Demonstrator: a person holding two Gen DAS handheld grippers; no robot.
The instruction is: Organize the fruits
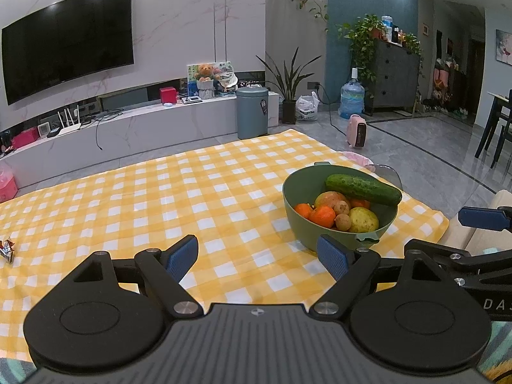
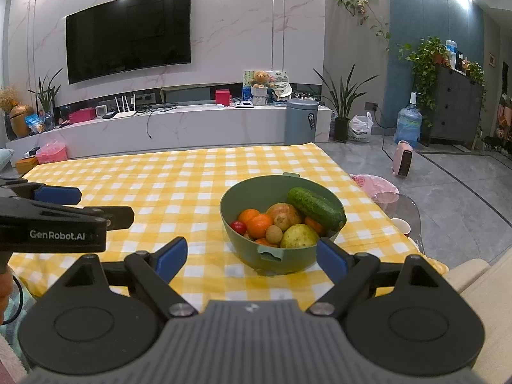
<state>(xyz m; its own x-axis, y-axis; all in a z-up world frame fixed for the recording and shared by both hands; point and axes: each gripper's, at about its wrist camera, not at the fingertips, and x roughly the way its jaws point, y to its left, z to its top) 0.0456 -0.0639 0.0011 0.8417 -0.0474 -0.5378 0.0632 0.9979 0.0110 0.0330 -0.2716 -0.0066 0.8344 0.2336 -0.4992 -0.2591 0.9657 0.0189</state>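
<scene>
A green bowl (image 1: pixel 297 217) (image 2: pixel 243 243) stands on the yellow checked tablecloth (image 1: pixel 160 198) (image 2: pixel 166 192). A cucumber (image 1: pixel 363 189) (image 2: pixel 315 207) lies across its rim, above oranges (image 1: pixel 322 216) (image 2: pixel 260 225), a yellow-green fruit (image 1: pixel 363 220) (image 2: pixel 299 236), small brown fruits (image 1: pixel 343 222) (image 2: pixel 274 234), a reddish apple (image 2: pixel 283 209) and a small red fruit (image 2: pixel 238 226). My left gripper (image 1: pixel 257 257) is open over the cloth, left of the bowl, nothing between its fingers. My right gripper (image 2: pixel 251 259) is open just in front of the bowl, not touching it.
A crumpled foil wrapper (image 1: pixel 8 249) lies on the cloth at far left. A paper cup (image 2: pixel 401 225) sits on a glass side table (image 2: pixel 406 204) right of the cloth. A pink heater (image 2: pixel 402 162) and blue bin (image 2: pixel 300 121) stand on the floor beyond.
</scene>
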